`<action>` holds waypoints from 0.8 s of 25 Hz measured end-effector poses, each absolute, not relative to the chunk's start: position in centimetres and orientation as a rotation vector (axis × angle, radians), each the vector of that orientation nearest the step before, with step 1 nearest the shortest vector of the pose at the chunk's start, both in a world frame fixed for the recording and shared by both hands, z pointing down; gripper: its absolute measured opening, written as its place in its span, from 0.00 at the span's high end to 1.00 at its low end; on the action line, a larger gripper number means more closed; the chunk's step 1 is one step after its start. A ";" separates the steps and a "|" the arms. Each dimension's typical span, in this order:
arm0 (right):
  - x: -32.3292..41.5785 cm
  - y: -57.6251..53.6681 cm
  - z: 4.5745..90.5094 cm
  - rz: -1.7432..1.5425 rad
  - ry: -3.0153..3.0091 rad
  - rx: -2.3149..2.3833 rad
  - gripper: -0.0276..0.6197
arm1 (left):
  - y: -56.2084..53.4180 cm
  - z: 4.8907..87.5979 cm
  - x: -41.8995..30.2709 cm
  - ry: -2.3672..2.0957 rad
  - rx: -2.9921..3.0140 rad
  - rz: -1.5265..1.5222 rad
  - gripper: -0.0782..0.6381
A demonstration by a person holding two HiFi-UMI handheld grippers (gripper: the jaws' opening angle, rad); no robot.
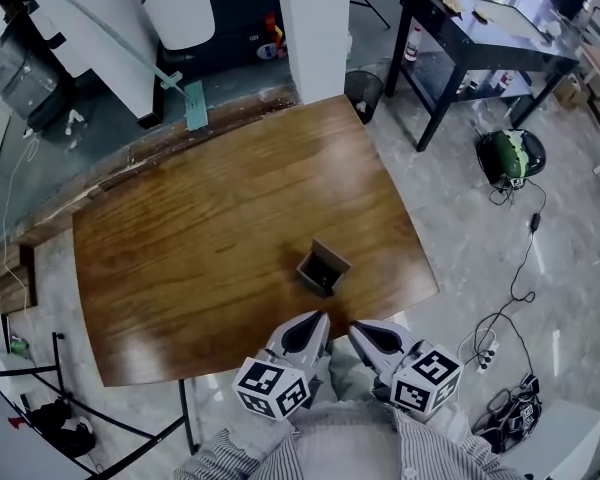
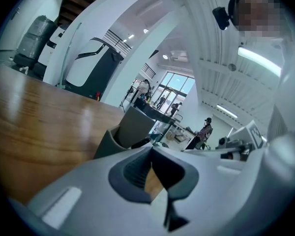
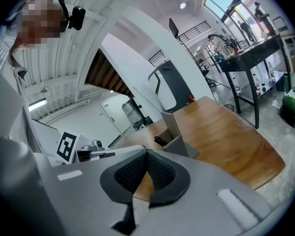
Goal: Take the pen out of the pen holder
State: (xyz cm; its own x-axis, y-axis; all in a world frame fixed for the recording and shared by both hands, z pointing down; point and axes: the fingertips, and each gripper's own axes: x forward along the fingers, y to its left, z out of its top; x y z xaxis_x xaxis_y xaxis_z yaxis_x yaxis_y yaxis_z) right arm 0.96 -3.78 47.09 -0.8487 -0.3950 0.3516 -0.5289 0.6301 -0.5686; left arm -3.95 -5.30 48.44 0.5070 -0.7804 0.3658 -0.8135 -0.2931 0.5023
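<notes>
Pen (image 3: pixel 160 140) lies inside holder (image 1: pixel 332 258); only its dark end shows above the low wall. Nothing else can be made out in the holder. Holder stands upright on table (image 1: pixel 200 238), just ahead of both grippers and touching neither. Left gripper (image 1: pixel 316 322): jaws pressed together, nothing between. Right gripper (image 1: pixel 360 330): jaws together, nothing between. Both hang side by side at the table's near edge, tips toward holder.

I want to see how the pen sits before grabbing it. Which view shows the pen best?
The right gripper view: the pen pokes dark and clear out of the pen holder. The left gripper view shows only its end at the holder's rim; the head view shows just a dark patch inside.
</notes>
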 end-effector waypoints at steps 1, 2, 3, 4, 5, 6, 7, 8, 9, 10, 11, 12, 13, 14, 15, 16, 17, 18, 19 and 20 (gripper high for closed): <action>1.0 -3.8 47.3 1.028 -2.652 0.767 0.96 | -5.5 48.7 -3.9 -1.297 2.110 0.078 0.88; 1.0 -3.8 47.6 1.036 -2.647 0.774 0.96 | -5.8 48.9 -3.9 -1.299 2.117 0.091 0.88; 1.1 -3.9 47.8 1.044 -2.641 0.783 0.96 | -5.9 49.1 -3.9 -1.303 2.127 0.106 0.88; 1.2 -4.0 47.9 1.054 -2.636 0.792 0.96 | -6.1 49.3 -3.9 -1.307 2.136 0.122 0.88; 1.2 -4.0 48.1 1.063 -2.631 0.800 0.96 | -6.2 49.5 -3.9 -1.311 2.144 0.138 0.88; 1.2 -4.1 48.2 1.072 -2.626 0.808 0.96 | -6.2 49.6 -4.0 -1.316 2.149 0.152 0.88; 1.3 -4.1 48.3 1.079 -2.623 0.813 0.96 | -6.3 49.8 -4.0 -1.324 2.151 0.163 0.88; 1.3 -4.3 48.4 1.084 -2.618 0.818 0.96 | -6.5 49.9 -4.1 -1.334 2.150 0.172 0.88; 1.4 -4.4 48.5 1.089 -2.614 0.820 0.96 | -6.6 50.1 -4.2 -1.345 2.148 0.178 0.88; 1.5 -4.5 48.6 1.094 -2.609 0.823 0.96 | -6.7 50.2 -4.2 -1.352 2.146 0.182 0.88; 1.6 -4.6 48.7 1.100 -2.606 0.825 0.96 | -6.8 50.2 -4.2 -1.354 2.145 0.185 0.88; 1.6 -4.7 48.8 1.105 -2.604 0.829 0.96 | -6.8 50.2 -4.1 -1.353 2.146 0.188 0.87; 1.6 -4.8 48.8 1.110 -2.603 0.834 0.96 | -6.9 50.2 -4.1 -1.350 2.150 0.192 0.87; 1.7 -4.9 48.9 1.114 -2.604 0.839 0.96 | -6.9 50.2 -4.0 -1.347 2.157 0.197 0.85; 1.7 -5.1 48.9 1.116 -2.604 0.845 0.96 | -7.0 50.2 -4.0 -1.345 2.165 0.205 0.84; 1.7 -5.2 49.0 1.117 -2.605 0.850 0.96 | -7.1 50.3 -4.0 -1.345 2.173 0.215 0.81; 1.7 -5.3 49.1 1.119 -2.606 0.856 0.96 | -7.2 50.4 -4.0 -1.348 2.181 0.227 0.79; 1.7 -5.4 49.1 1.122 -2.607 0.861 0.96 | -7.3 50.4 -4.1 -1.356 2.191 0.241 0.78; 1.7 -5.5 49.2 1.125 -2.607 0.866 0.96 | -7.5 50.4 -4.1 -1.366 2.204 0.258 0.76; 1.8 -5.5 49.3 1.128 -2.606 0.871 0.96 | -7.6 50.2 -4.1 -1.377 2.222 0.277 0.73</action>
State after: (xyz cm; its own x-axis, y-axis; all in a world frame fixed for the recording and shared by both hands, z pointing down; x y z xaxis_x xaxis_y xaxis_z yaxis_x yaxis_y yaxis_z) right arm 1.78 -5.48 49.33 -0.8147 -0.4457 0.3710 -0.5755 0.5427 -0.6117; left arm -4.14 -7.64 50.22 0.4657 -0.7771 0.4234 -0.8803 -0.3580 0.3112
